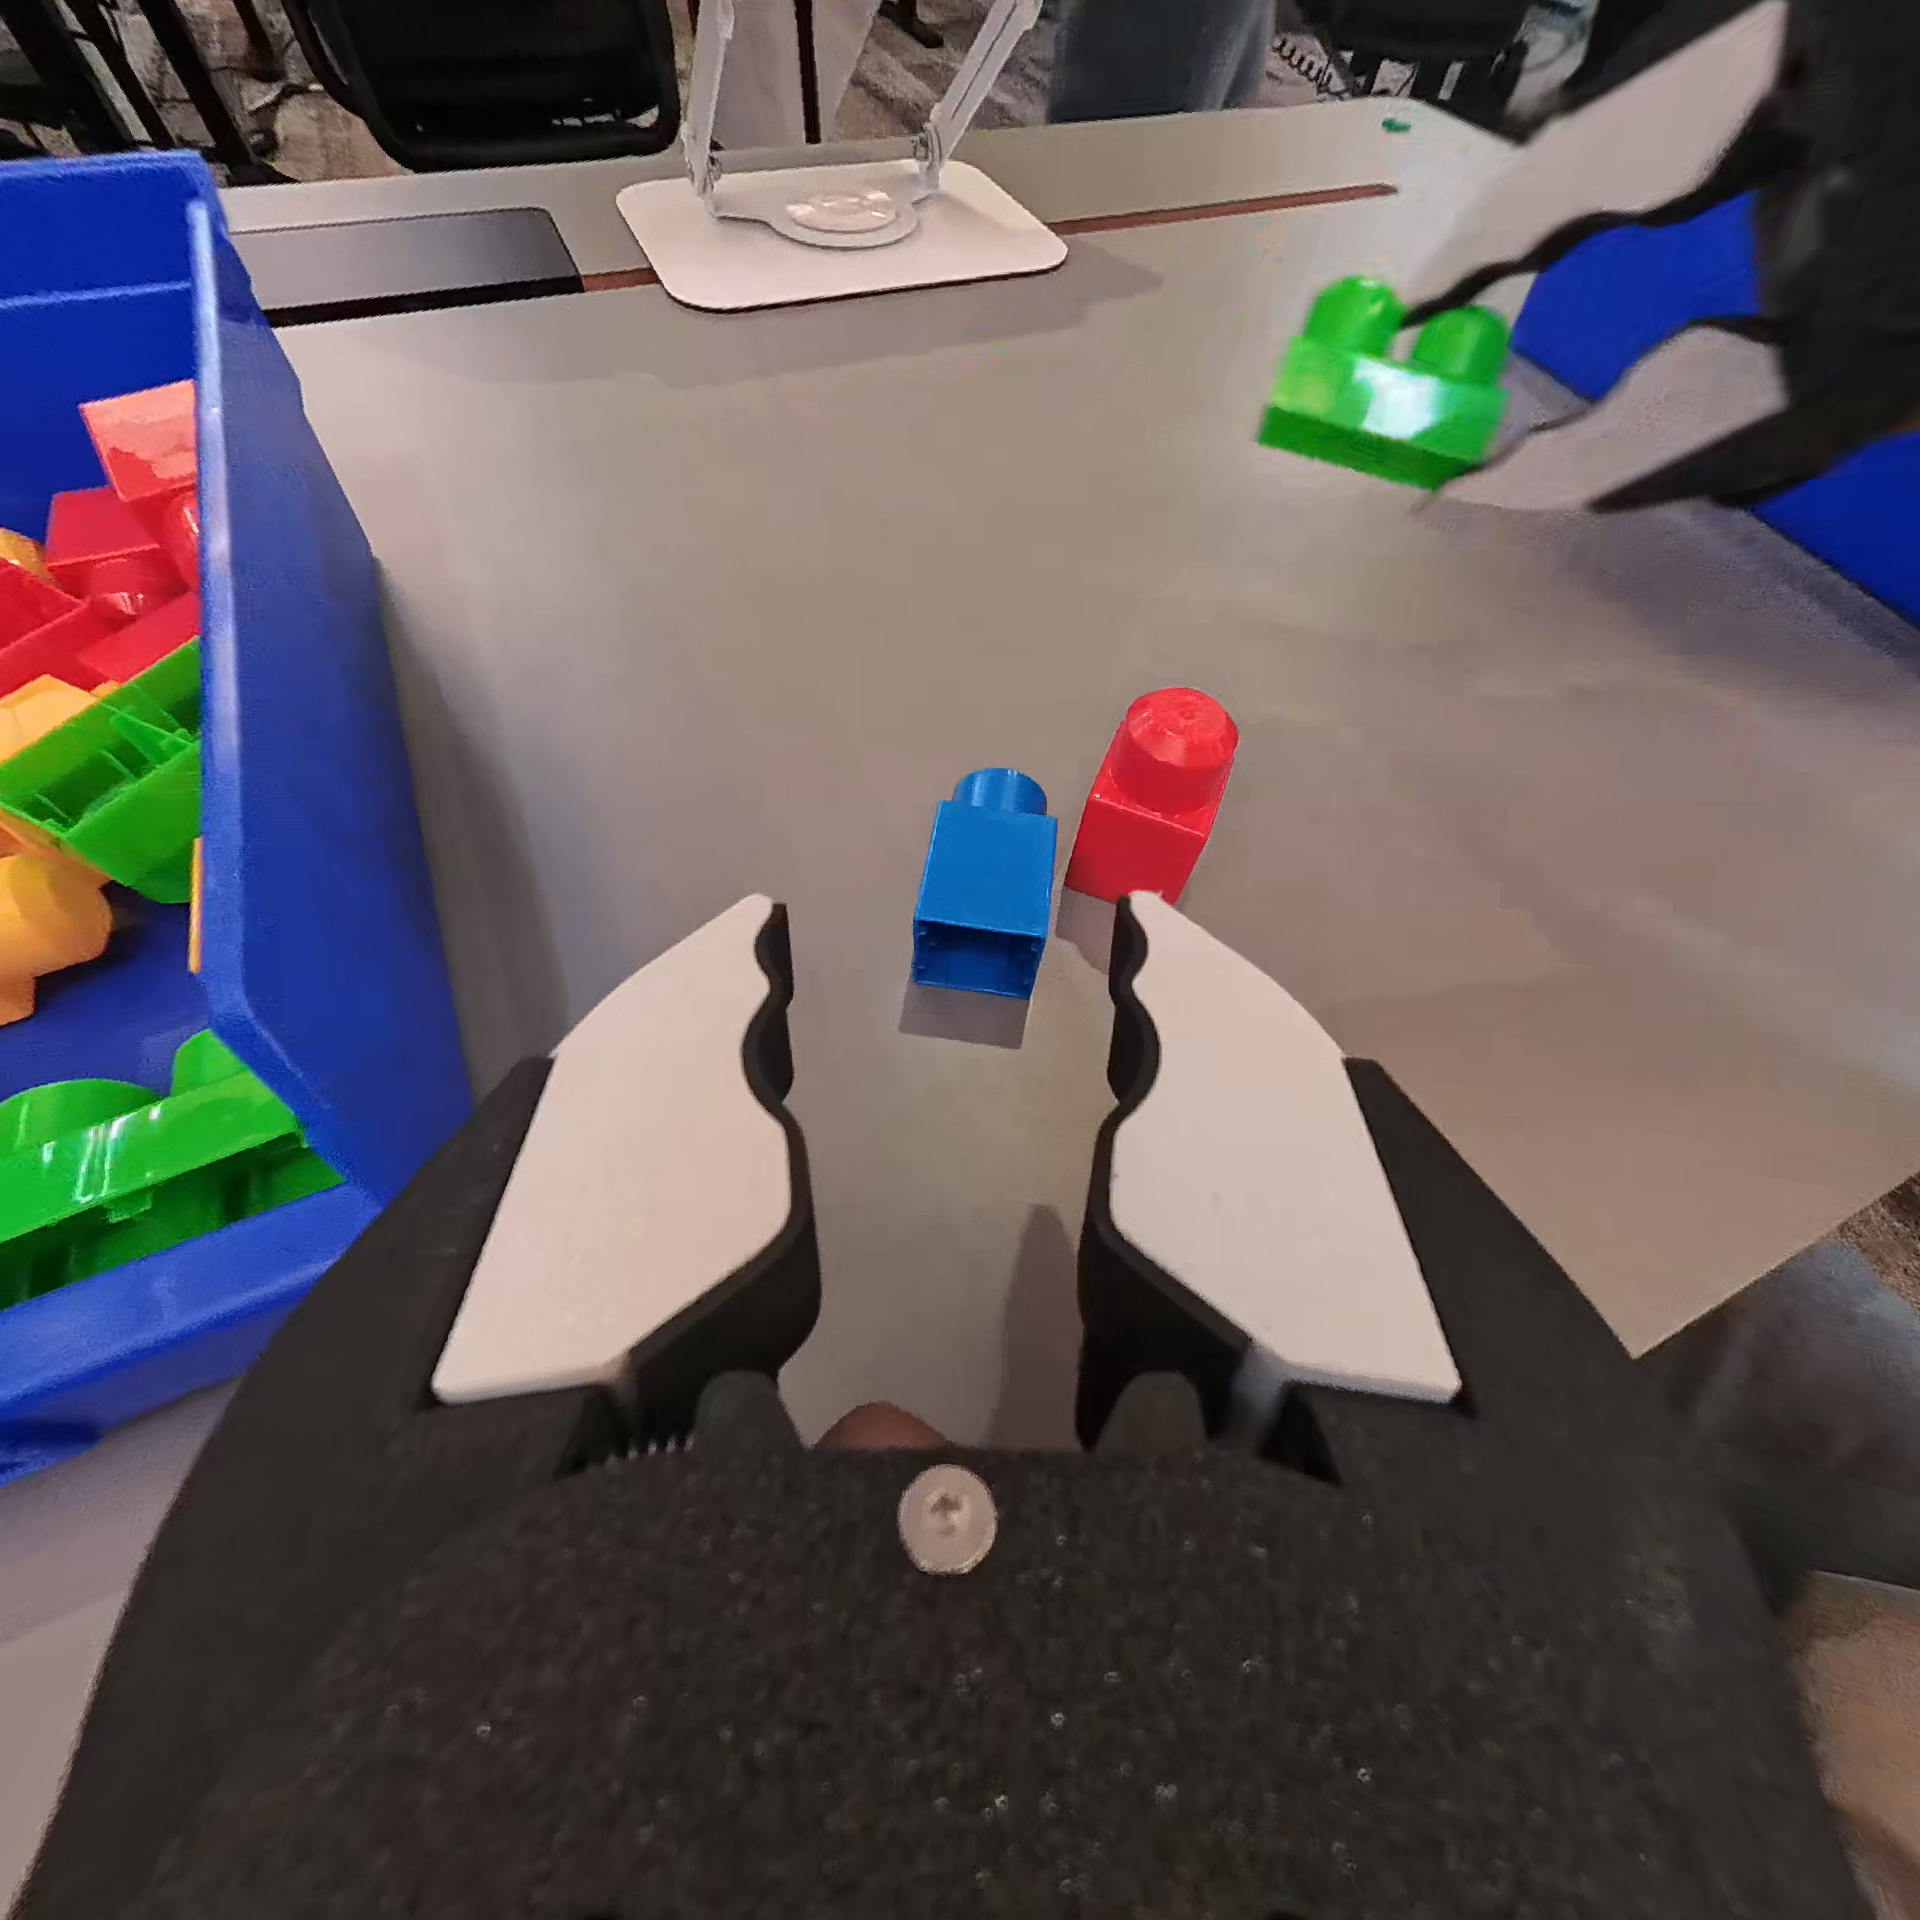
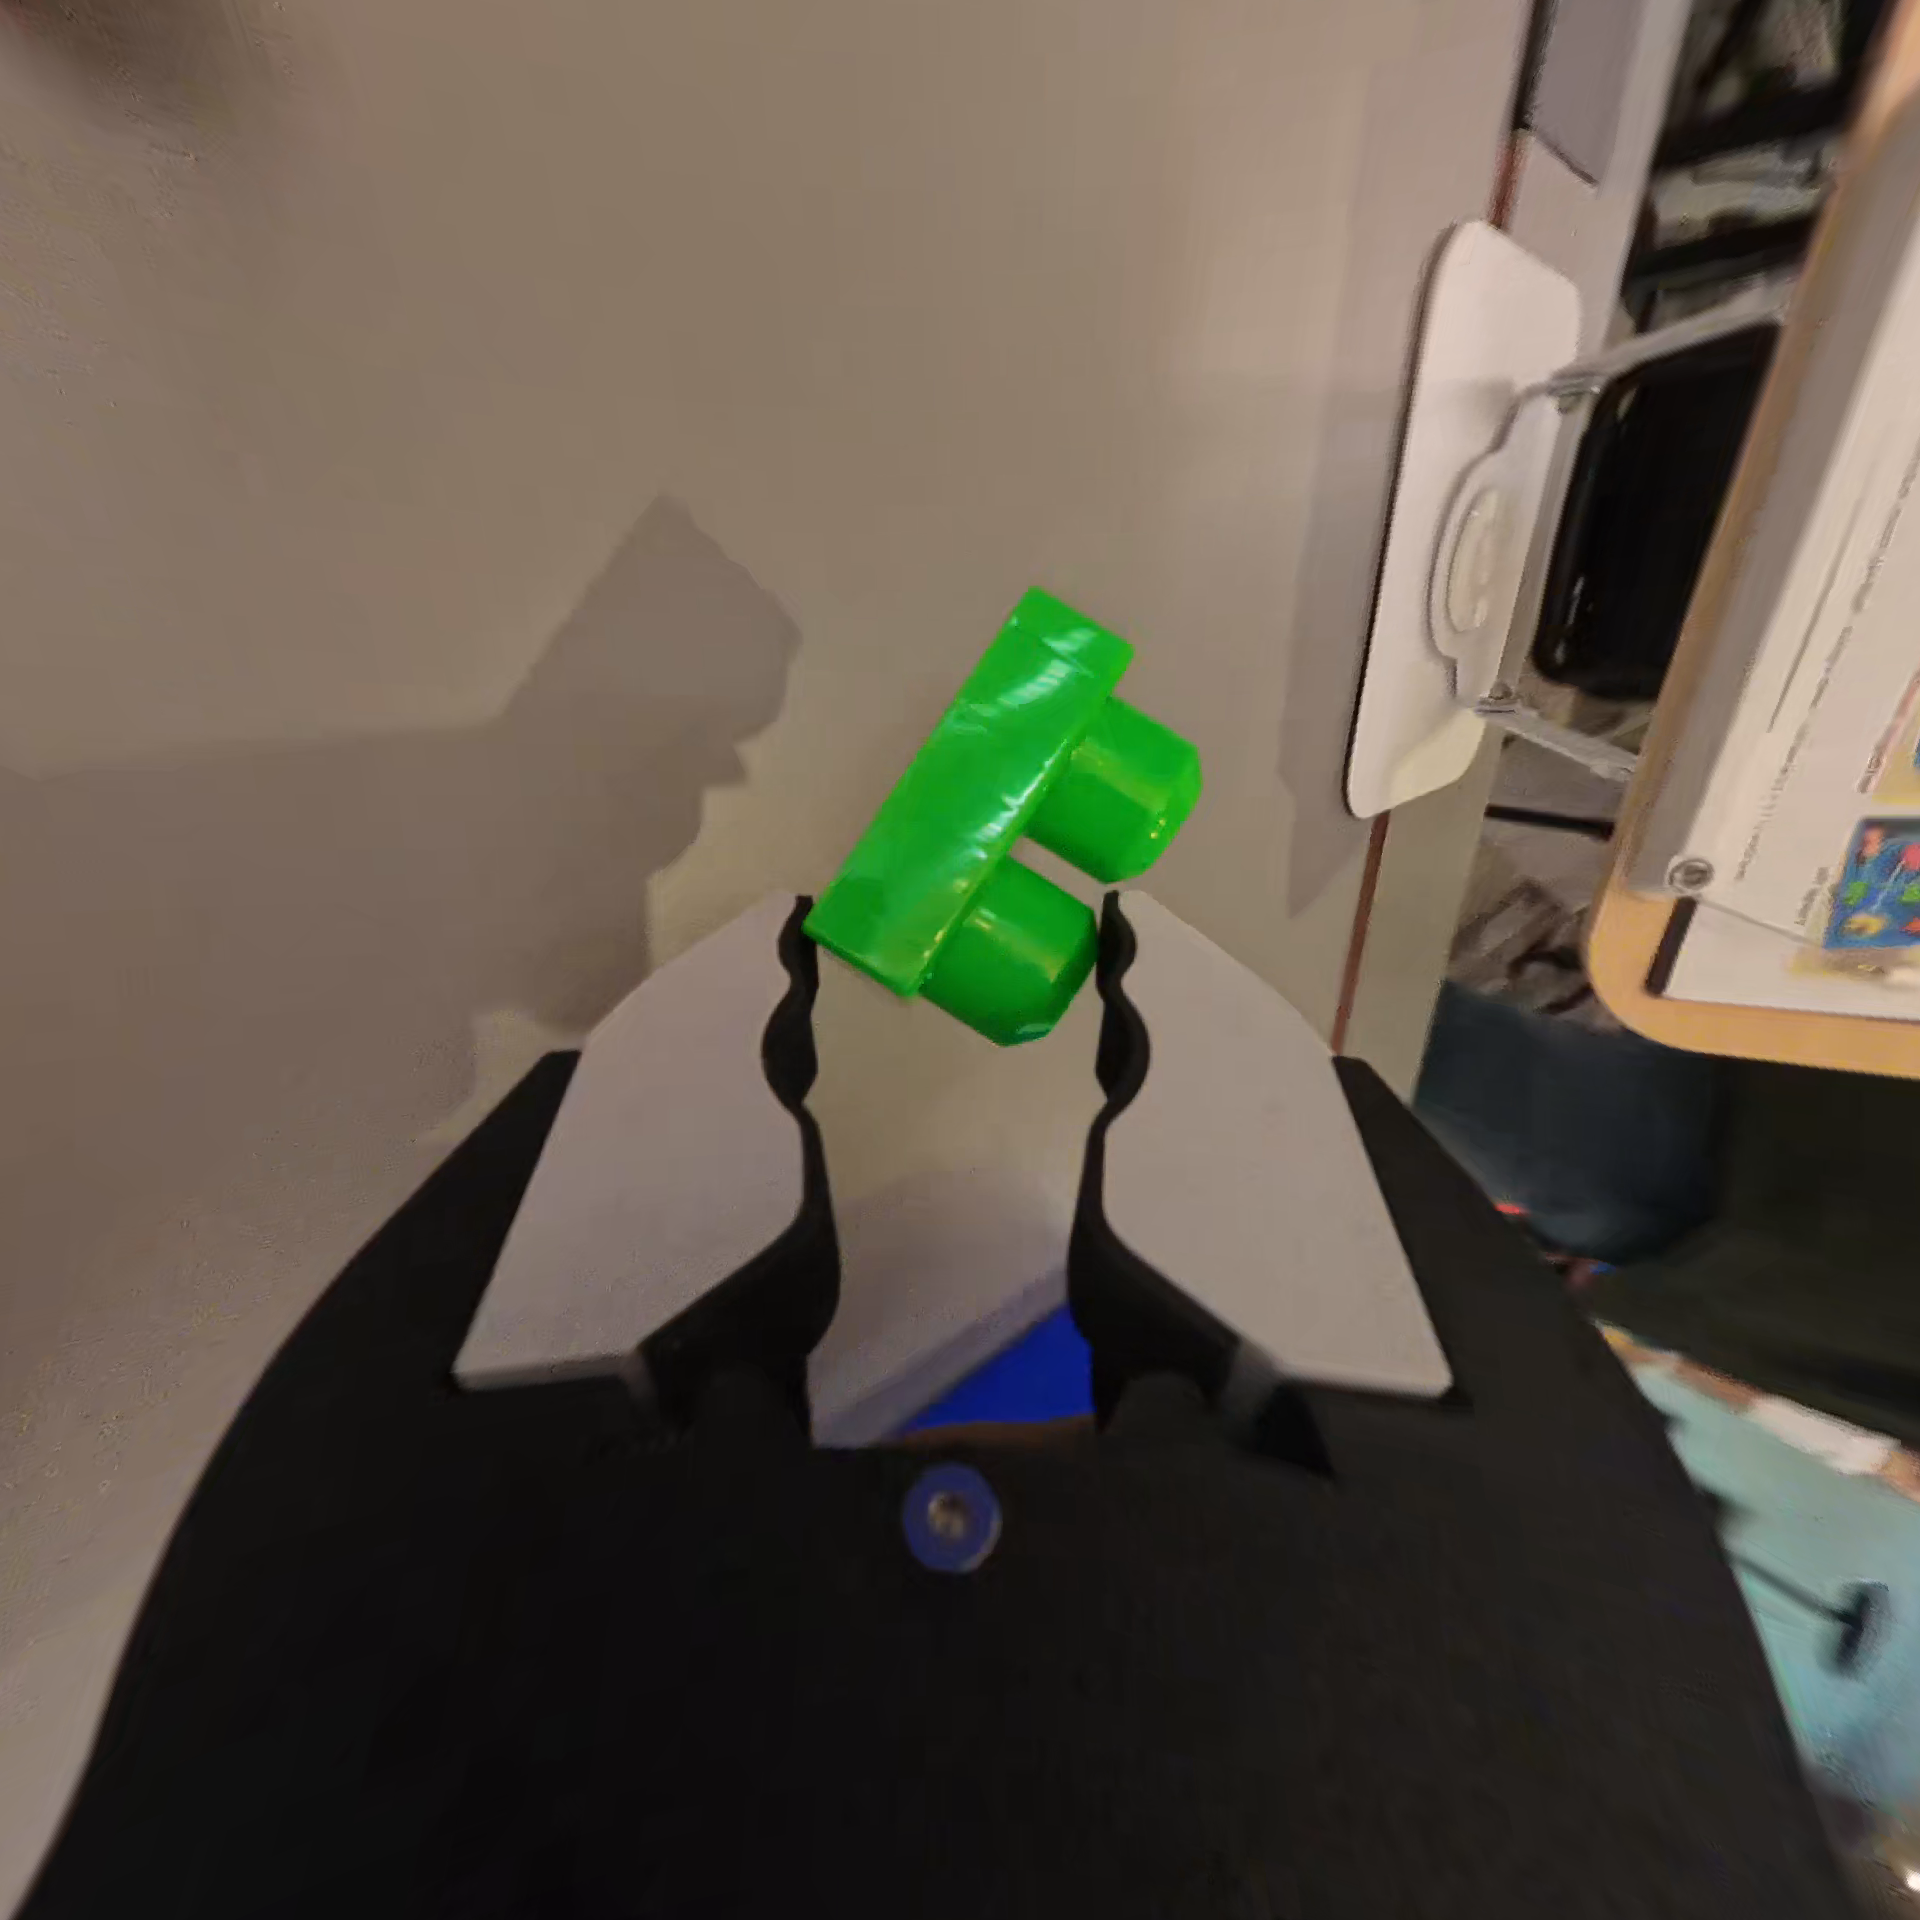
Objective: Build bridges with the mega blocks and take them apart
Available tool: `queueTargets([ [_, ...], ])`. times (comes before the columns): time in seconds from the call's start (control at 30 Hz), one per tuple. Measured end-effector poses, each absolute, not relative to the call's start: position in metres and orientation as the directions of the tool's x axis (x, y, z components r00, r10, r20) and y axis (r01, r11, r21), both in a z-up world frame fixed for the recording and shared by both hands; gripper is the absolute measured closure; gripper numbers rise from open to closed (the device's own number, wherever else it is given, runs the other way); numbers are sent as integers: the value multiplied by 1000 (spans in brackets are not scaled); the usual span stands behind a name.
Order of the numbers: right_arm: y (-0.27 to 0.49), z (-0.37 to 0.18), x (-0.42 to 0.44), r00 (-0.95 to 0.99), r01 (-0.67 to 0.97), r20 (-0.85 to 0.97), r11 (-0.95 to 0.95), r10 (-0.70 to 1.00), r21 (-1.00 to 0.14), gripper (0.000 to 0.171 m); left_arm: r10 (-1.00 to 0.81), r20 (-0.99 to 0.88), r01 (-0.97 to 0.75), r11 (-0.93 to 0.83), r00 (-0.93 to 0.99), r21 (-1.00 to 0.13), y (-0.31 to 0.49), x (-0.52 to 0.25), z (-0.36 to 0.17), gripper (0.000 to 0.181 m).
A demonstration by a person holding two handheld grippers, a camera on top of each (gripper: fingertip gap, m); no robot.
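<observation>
A blue one-stud block (image 1: 982, 894) lies on its side on the grey table (image 1: 727, 582), stud pointing away. A red one-stud block (image 1: 1148, 805) stands upright just to its right, almost touching it. My left gripper (image 1: 951, 914) is open and empty, hovering just in front of the two blocks, with the blue one between the fingertips' line. My right gripper (image 2: 956, 914) is shut on a green two-stud block (image 2: 977, 790), pinched at the fingertips and tilted, held above the table. That gripper (image 1: 1455, 405) and the green block (image 1: 1382, 395) also show at the upper right of the left wrist view.
A blue bin (image 1: 301, 727) with several red, green and yellow blocks stands at the left. Another blue bin (image 1: 1662, 301) is at the far right behind the right gripper. A white stand base (image 1: 842, 249) sits at the table's back edge. The table's front right edge (image 1: 1766, 1257) is close.
</observation>
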State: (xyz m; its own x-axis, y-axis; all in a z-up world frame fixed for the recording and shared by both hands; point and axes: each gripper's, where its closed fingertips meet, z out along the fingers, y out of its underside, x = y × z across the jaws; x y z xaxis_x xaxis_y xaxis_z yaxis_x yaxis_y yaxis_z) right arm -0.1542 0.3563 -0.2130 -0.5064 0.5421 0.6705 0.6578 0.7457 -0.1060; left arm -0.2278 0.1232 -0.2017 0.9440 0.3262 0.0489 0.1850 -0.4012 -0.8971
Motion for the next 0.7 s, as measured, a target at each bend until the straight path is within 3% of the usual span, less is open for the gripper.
queueTargets([
  [0.17,376,-229,-100,-635,598,722,766,274,236,119,310,24,167,-442,950,-881,127,-221,-210,122],
  [0.33,391,-241,-74,-712,550,684,731,158,404,119,301,7,159,-484,954,-861,132,-215,-217,121],
  [0.53,388,-250,-62,-729,529,659,761,182,375,118,294,-30,128,-503,955,-855,136,-211,-218,116],
  [0.7,386,-240,-56,-663,589,698,764,271,263,95,283,-24,132,-521,959,-844,135,-208,-223,113],
])
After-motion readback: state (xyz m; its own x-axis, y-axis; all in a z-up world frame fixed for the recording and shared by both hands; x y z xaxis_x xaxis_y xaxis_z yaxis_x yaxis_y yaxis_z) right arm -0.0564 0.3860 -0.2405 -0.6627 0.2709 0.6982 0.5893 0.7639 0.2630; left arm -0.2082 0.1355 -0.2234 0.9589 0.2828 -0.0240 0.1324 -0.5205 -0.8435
